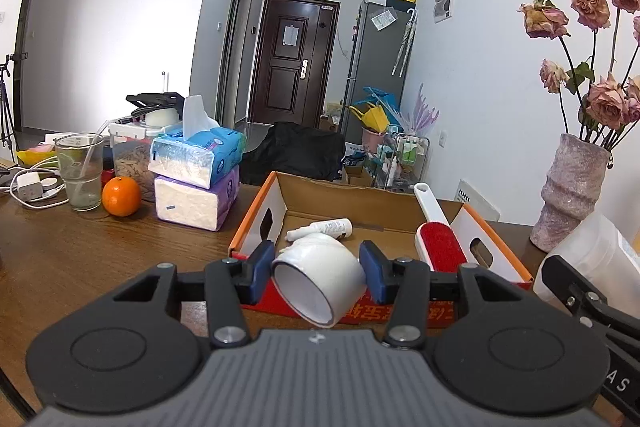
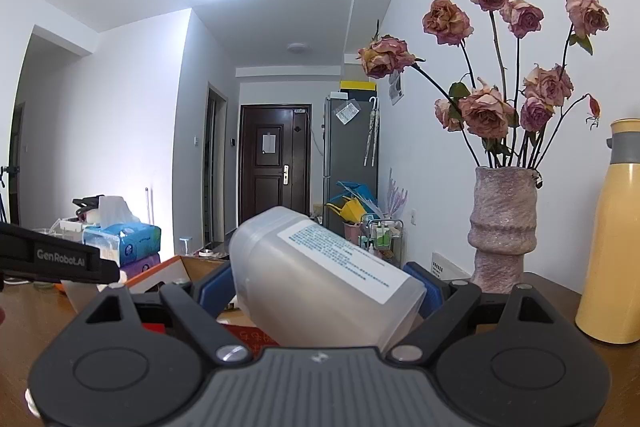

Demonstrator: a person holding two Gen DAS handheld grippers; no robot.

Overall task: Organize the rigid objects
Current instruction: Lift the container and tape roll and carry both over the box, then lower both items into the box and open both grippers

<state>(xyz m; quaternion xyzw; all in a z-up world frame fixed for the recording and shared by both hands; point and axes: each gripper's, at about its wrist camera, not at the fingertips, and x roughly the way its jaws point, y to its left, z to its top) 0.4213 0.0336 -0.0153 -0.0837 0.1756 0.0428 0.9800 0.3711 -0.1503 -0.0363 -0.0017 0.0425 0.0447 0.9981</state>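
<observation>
The left gripper (image 1: 318, 273) holds a white cup (image 1: 320, 281) on its side between its blue pads, just over the near edge of the cardboard box (image 1: 496, 251). The right gripper (image 2: 320, 291) squeezes a clear plastic jar (image 2: 320, 271), tilted up. To do it well, lower each thing gently into the box, past the red brush (image 1: 440, 247) and small bottle (image 1: 320, 229). The back of the box has room. Keep away from the vase (image 1: 568, 191).

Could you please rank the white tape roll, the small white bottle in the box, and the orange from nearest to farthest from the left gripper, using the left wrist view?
1. White tape roll, between the left gripper fingers.
2. Small white bottle, just beyond, lying inside the box.
3. Orange, far left on the table.
</observation>
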